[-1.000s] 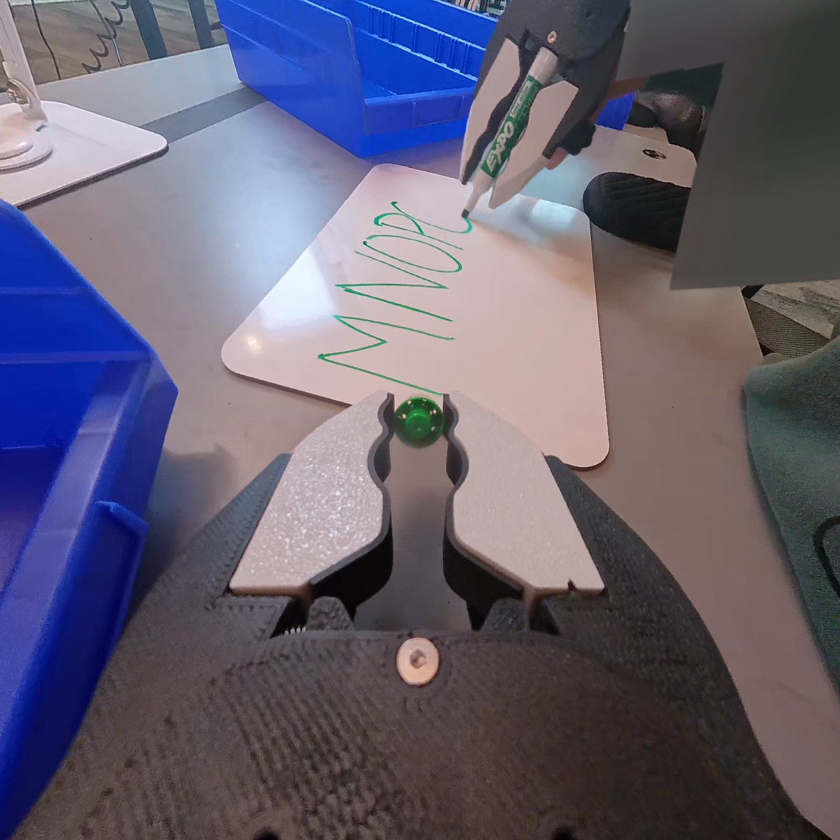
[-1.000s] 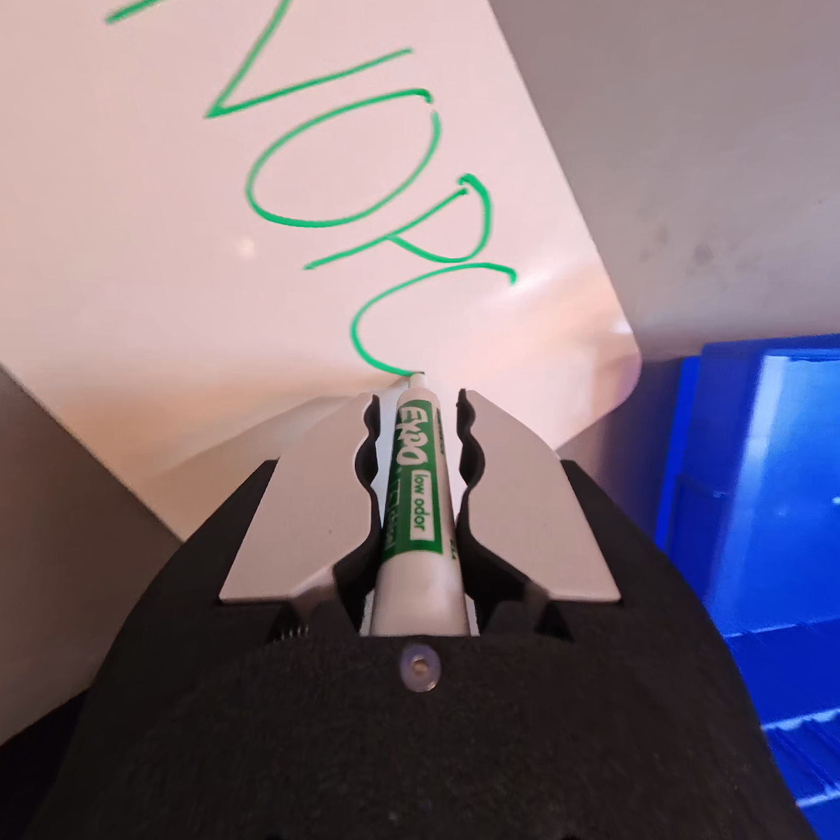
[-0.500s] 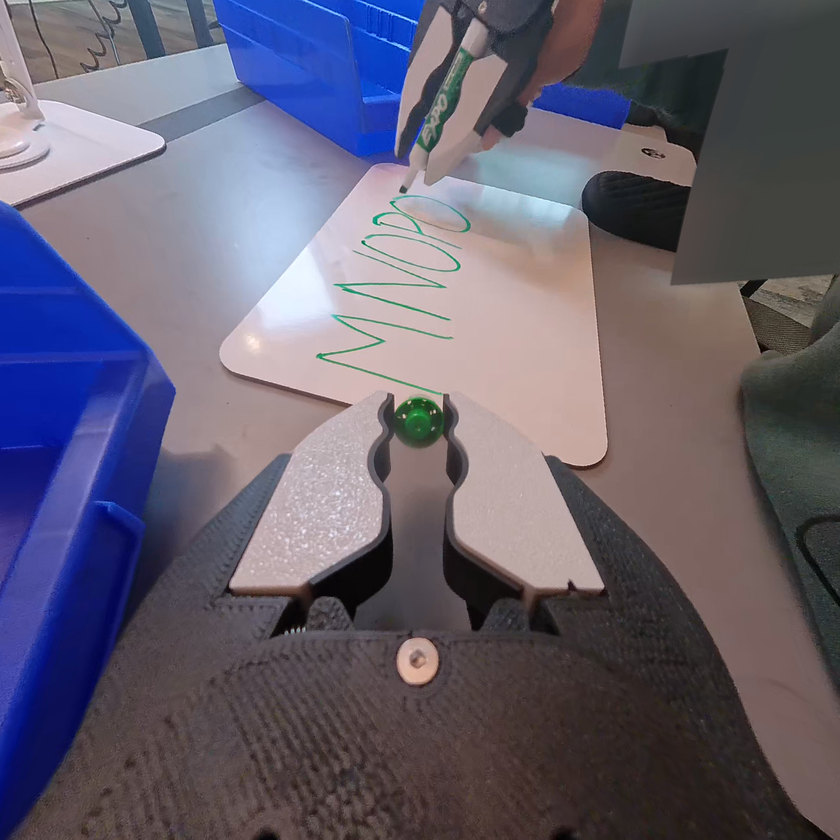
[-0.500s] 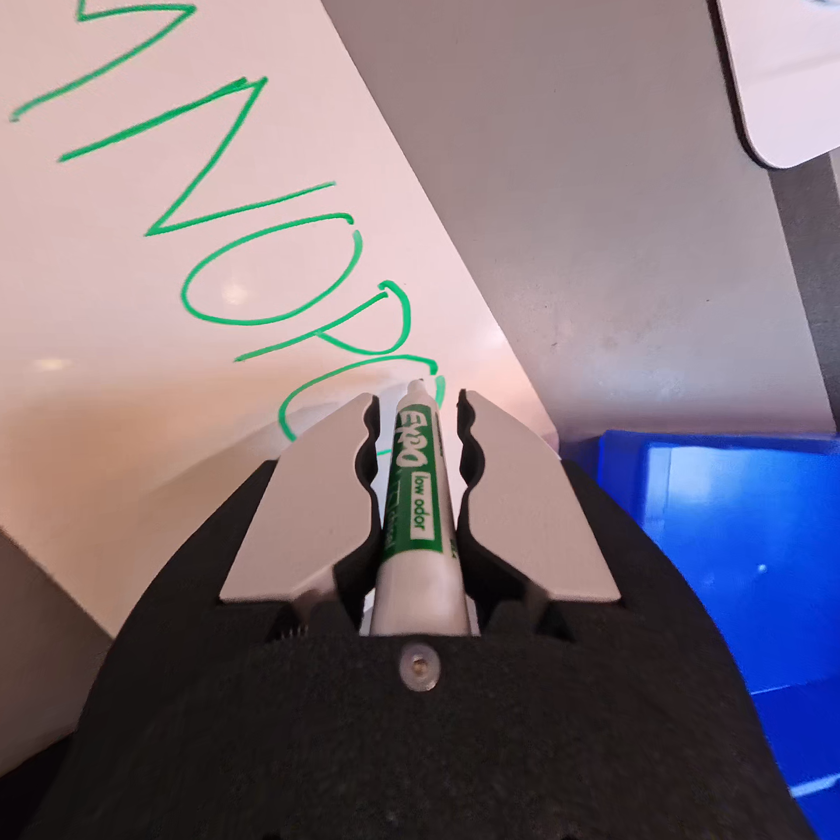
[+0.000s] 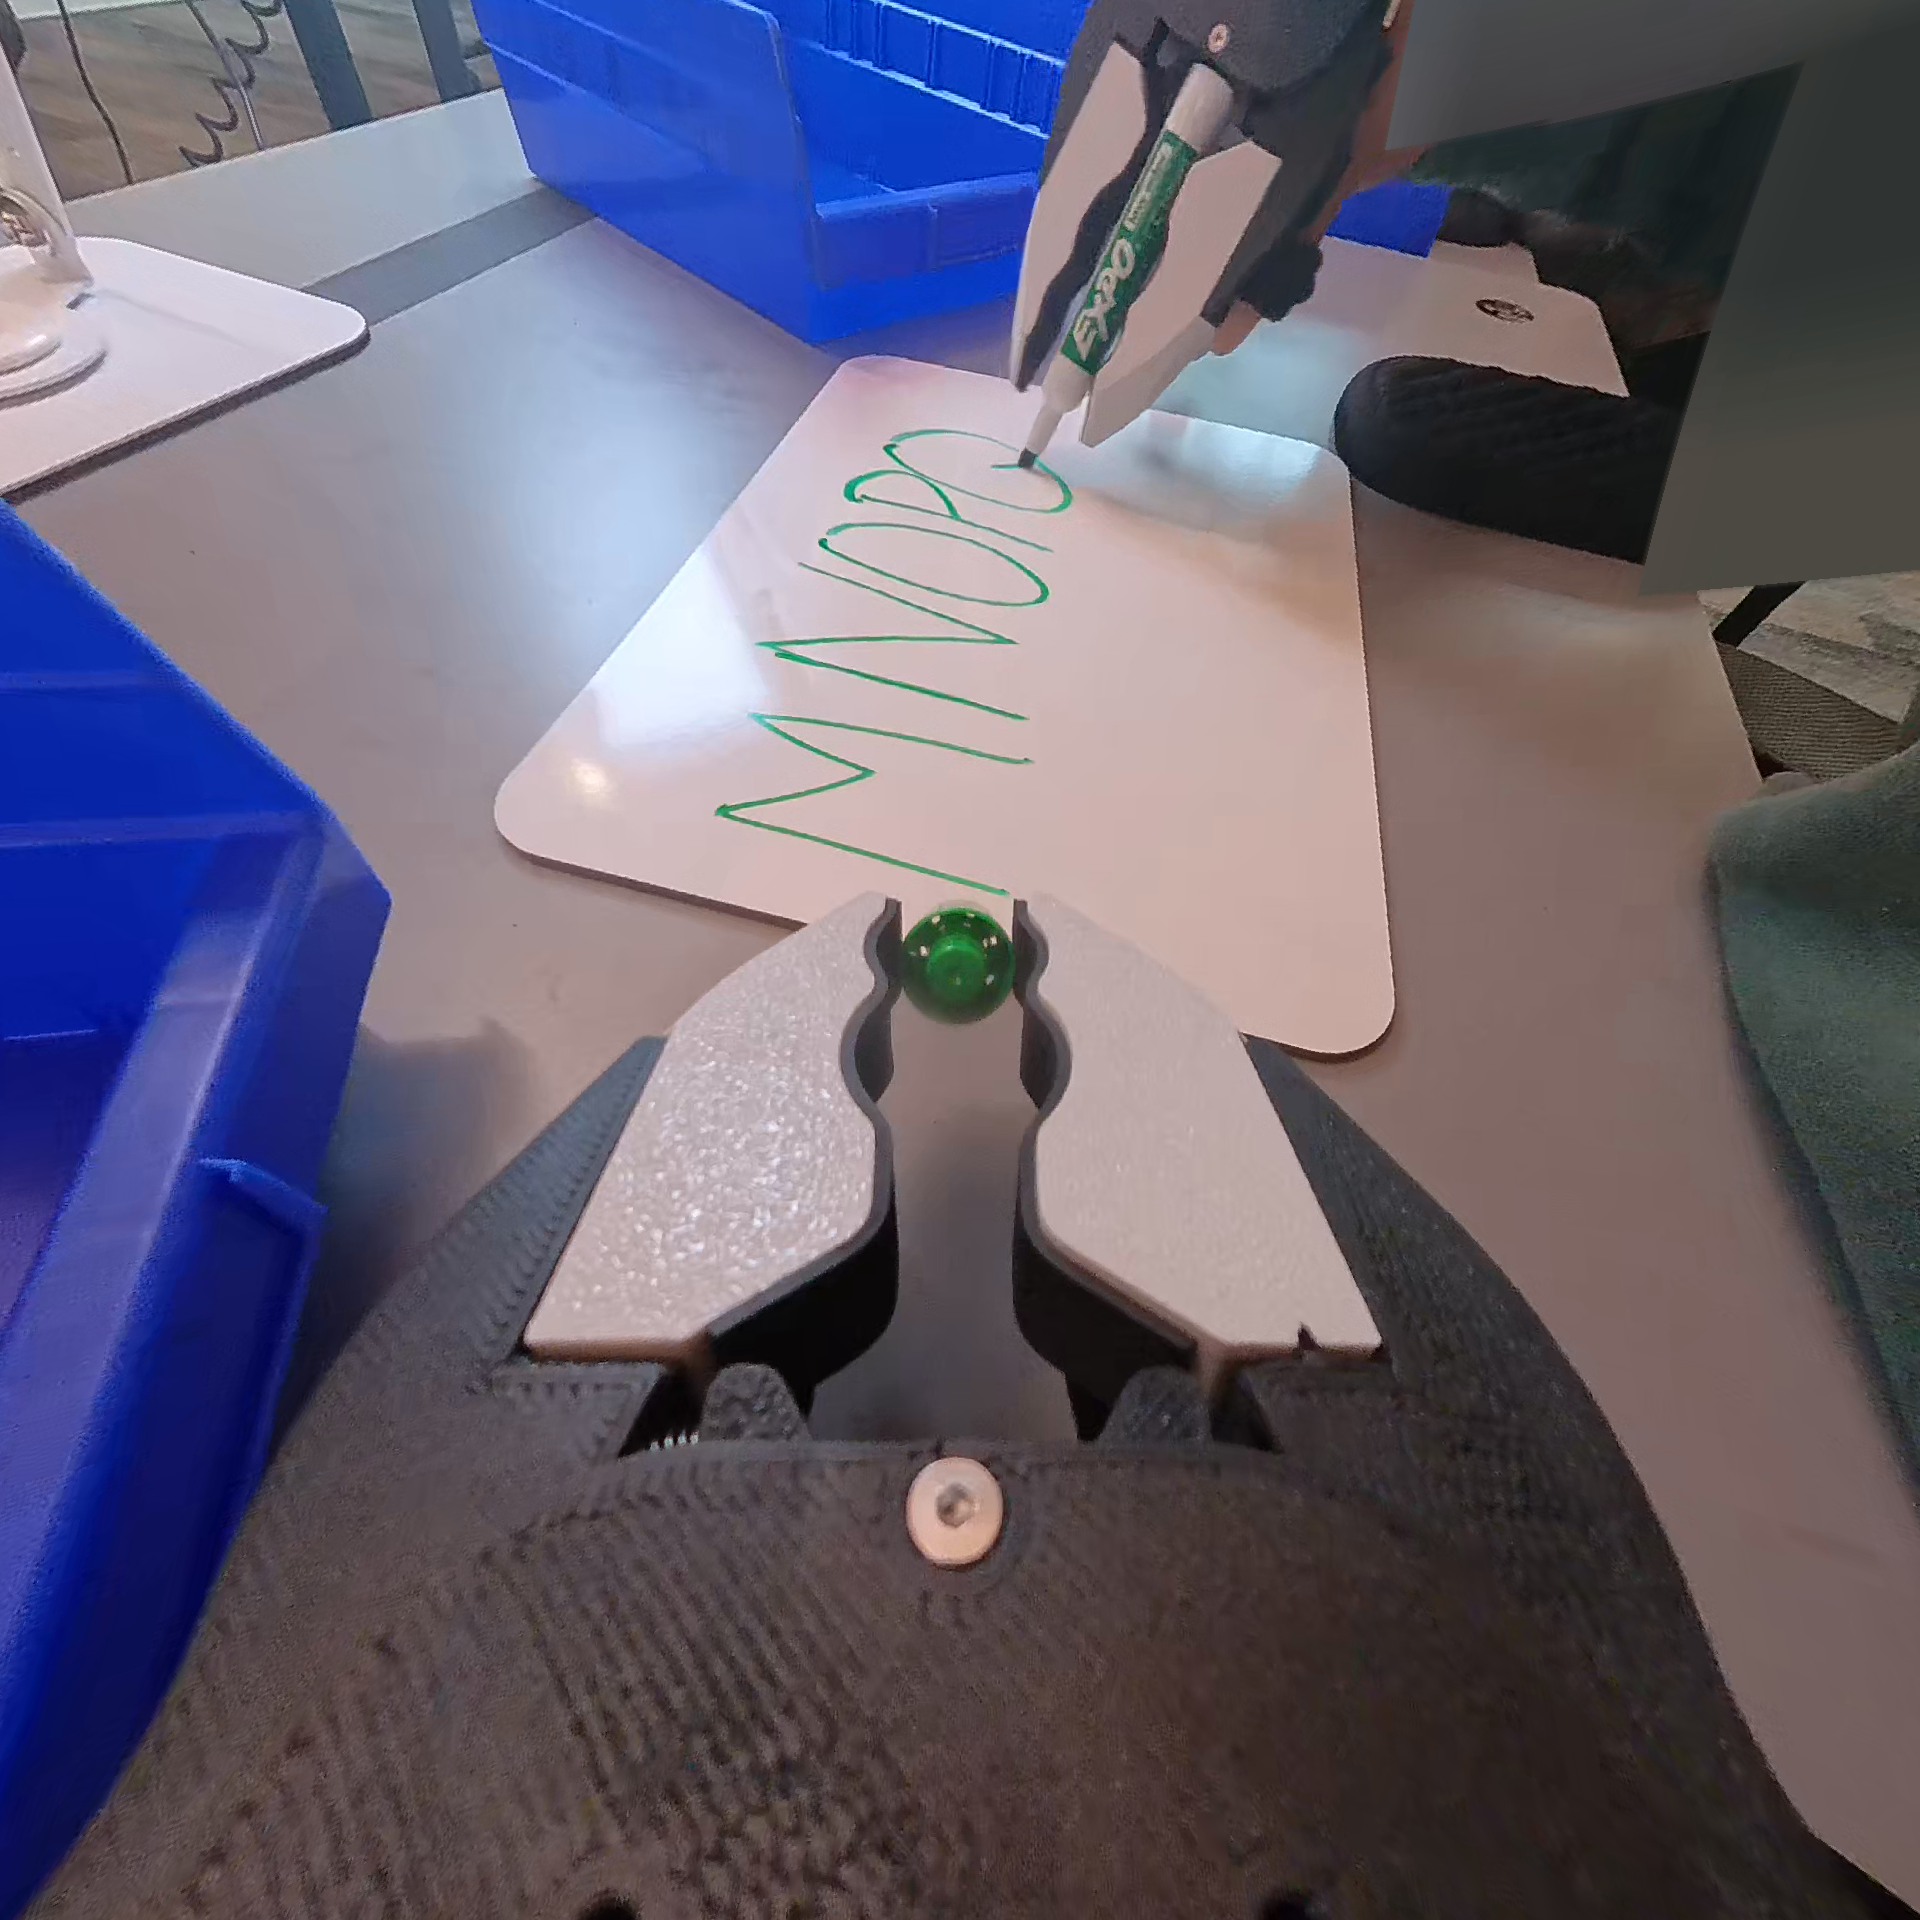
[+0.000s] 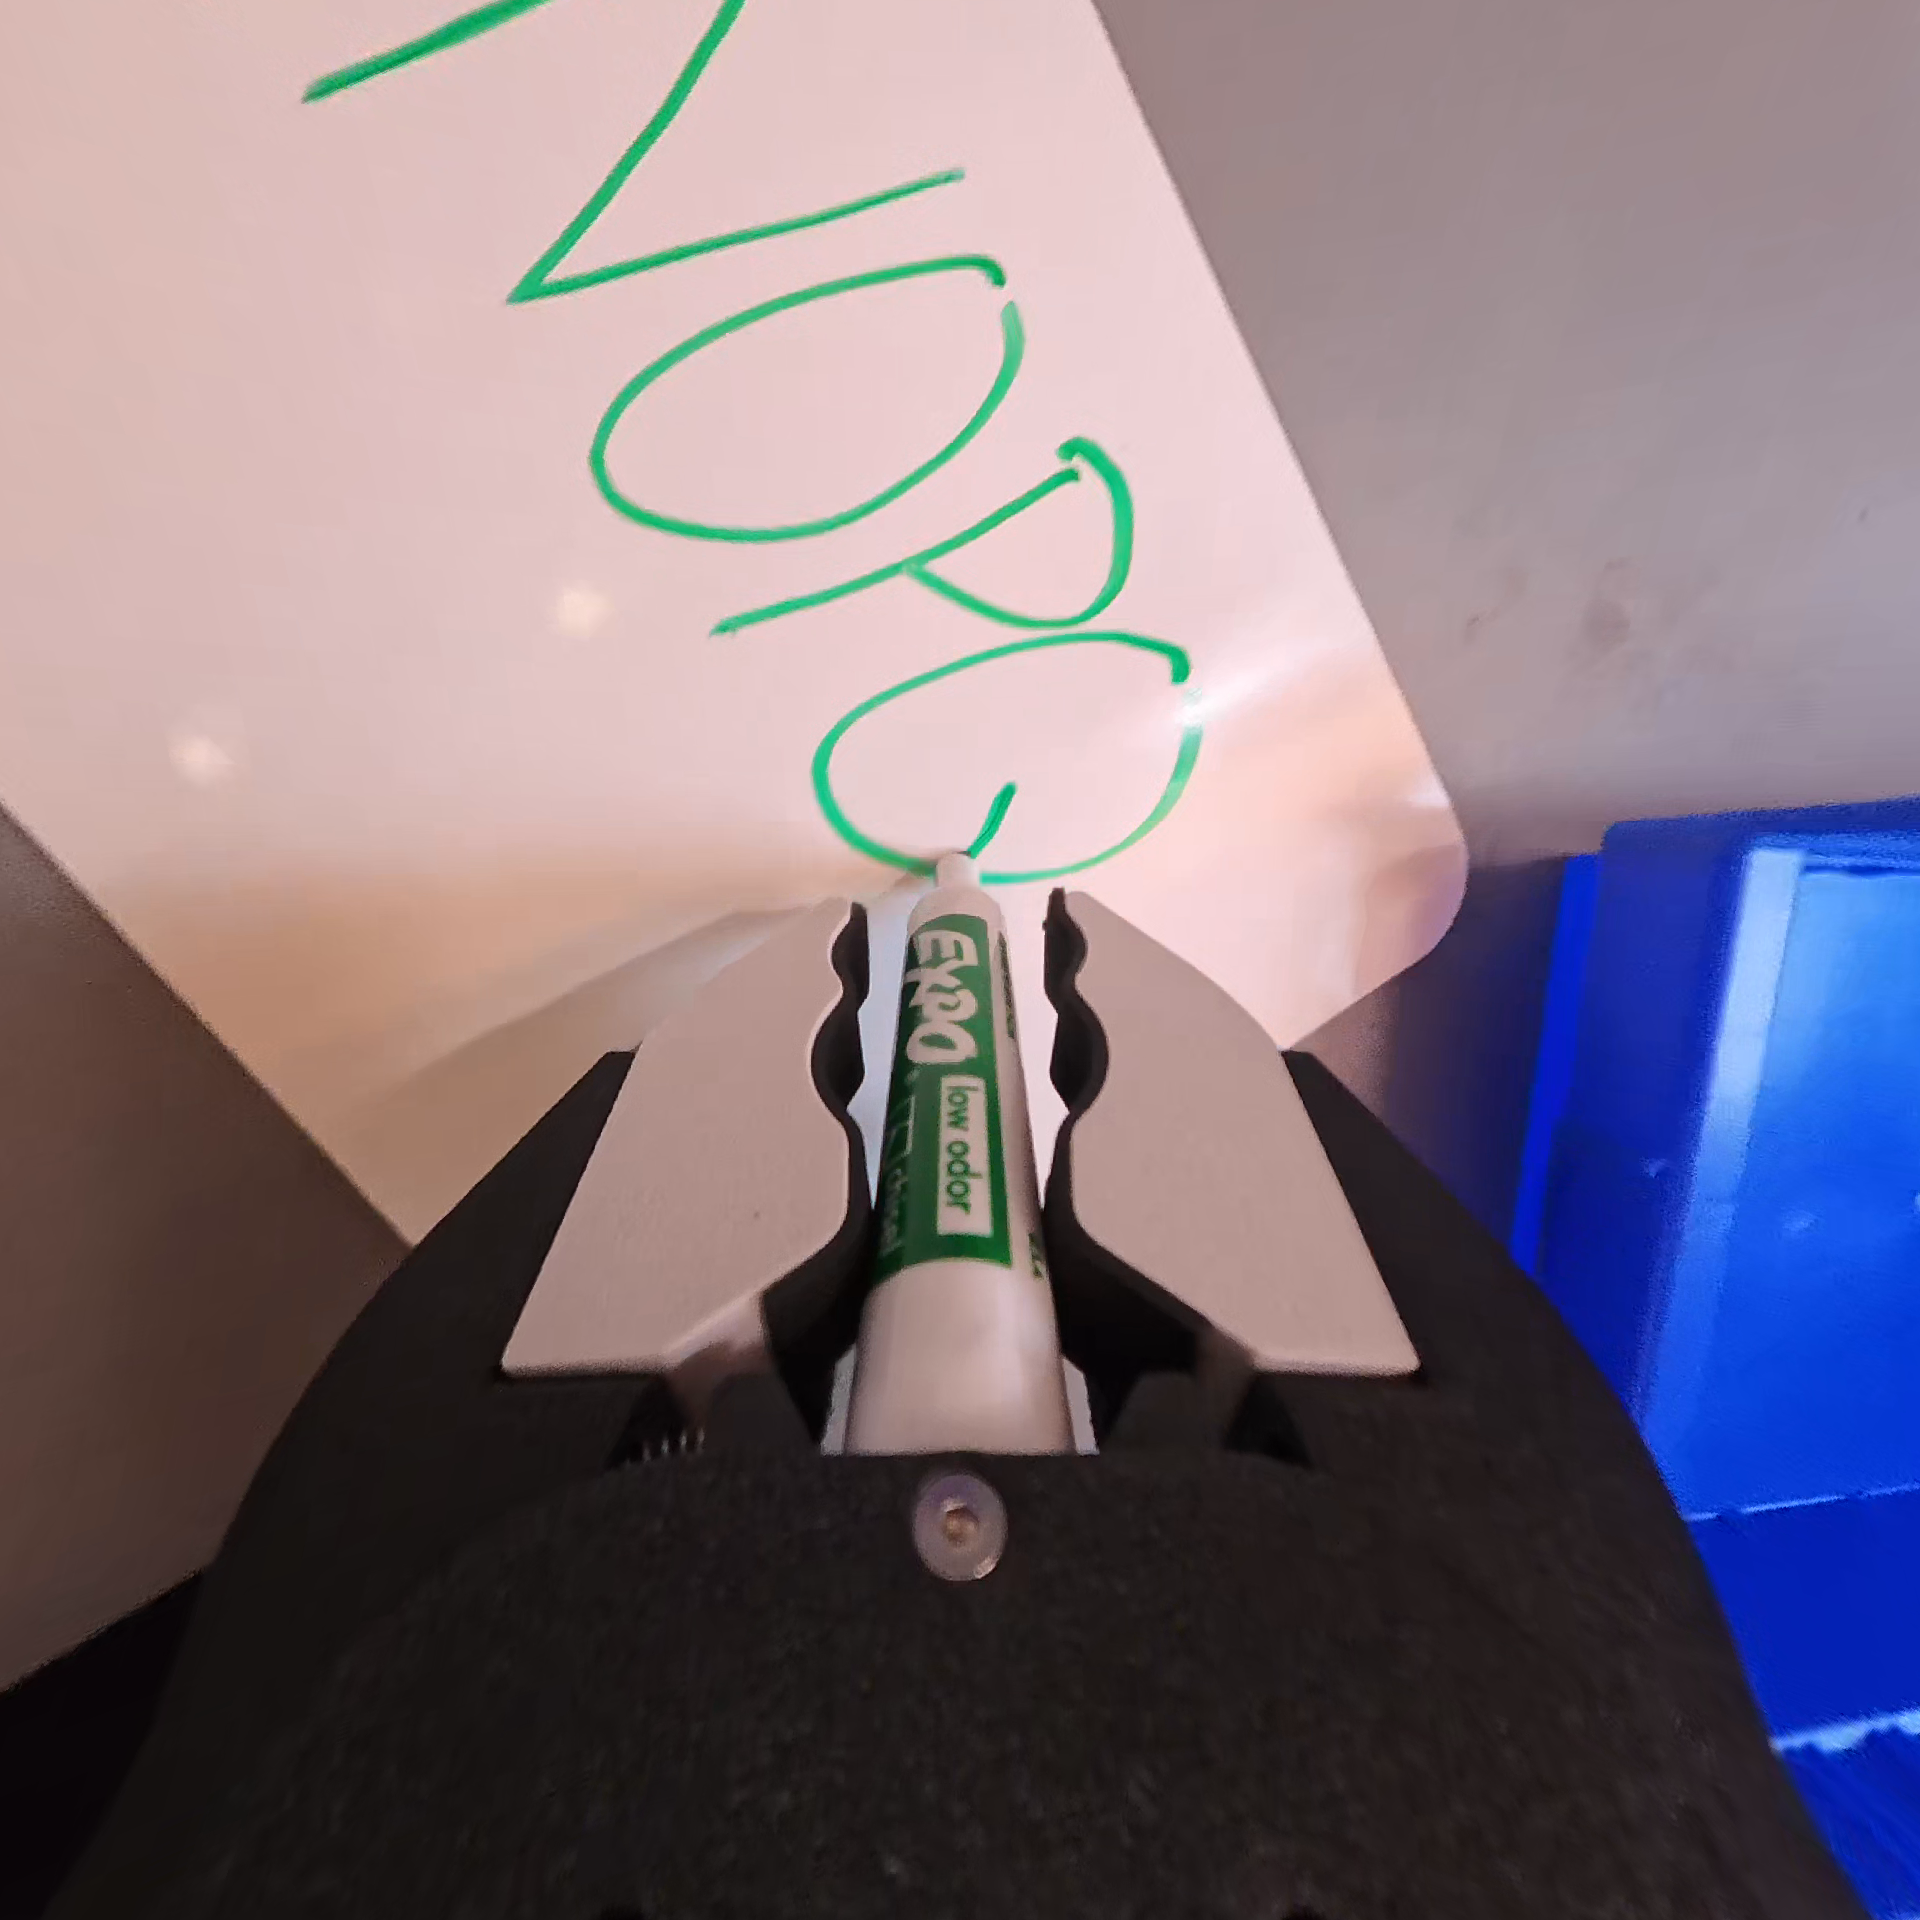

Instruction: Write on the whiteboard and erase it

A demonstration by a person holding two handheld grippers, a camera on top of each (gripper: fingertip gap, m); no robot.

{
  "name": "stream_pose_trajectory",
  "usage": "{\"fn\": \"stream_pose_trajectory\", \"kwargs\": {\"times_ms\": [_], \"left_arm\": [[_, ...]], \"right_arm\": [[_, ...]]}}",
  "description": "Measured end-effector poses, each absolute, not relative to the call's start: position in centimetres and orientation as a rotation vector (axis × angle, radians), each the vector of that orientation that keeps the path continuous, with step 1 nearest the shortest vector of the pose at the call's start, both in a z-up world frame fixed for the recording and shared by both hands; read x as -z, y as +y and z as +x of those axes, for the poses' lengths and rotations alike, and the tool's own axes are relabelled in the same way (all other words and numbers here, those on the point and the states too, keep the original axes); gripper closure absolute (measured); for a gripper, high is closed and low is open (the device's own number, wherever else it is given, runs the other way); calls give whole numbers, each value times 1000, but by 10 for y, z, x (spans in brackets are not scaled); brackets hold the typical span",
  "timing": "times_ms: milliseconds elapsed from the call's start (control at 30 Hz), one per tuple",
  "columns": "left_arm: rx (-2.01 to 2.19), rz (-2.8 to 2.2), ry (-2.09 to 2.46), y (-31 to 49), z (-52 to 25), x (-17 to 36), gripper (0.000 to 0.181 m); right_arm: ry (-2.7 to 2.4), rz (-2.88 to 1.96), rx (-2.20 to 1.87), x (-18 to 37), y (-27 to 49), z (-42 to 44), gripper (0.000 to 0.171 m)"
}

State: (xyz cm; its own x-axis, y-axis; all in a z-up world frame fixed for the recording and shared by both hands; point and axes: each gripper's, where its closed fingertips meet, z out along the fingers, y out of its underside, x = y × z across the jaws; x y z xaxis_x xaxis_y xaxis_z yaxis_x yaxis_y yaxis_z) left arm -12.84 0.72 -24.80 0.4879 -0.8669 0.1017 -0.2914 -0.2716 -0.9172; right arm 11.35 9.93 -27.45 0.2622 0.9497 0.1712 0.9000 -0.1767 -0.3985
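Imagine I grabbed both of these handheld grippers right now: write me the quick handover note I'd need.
Right gripper: shut on the green marker, tip touching the whiteboard at its far end, mid-stroke.
Left gripper: shut on the marker cap, at the board's near edge.
Board lies flat on the grey table; a row of green letters runs along it.
A green cloth lies to the right.
Left: finish writing, cap the marker, erase the board.
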Motion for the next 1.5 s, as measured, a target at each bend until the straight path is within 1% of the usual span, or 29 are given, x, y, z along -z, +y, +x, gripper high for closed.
{"fn": "stream_pose_trajectory", "kwargs": {"times_ms": [167,367,633,767,967,1033,1300,1500], "left_arm": [[771,-1802,992,6,-126,249,161],[763,-1803,991,6,-127,249,161],[762,-1807,992,6,-127,250,161],[767,-1809,995,5,-127,250,161],[764,-1810,994,5,-127,250,161],[764,-1810,995,5,-127,250,161],[748,-1807,993,6,-127,250,161],[757,-1810,992,6,-127,250,161]], "right_arm": [[-1656,-2139,-176,274,84,123,138],[-1563,-2102,-124,258,122,126,138],[-1477,-2152,-120,266,157,128,138],[-1507,-2190,-108,274,146,135,138],[-1605,-2242,-144,274,97,143,138],[-1620,-2232,-132,274,92,143,138],[-1489,-2156,-115,265,146,133,138],[-1494,-2171,-115,271,154,132,138]]}}
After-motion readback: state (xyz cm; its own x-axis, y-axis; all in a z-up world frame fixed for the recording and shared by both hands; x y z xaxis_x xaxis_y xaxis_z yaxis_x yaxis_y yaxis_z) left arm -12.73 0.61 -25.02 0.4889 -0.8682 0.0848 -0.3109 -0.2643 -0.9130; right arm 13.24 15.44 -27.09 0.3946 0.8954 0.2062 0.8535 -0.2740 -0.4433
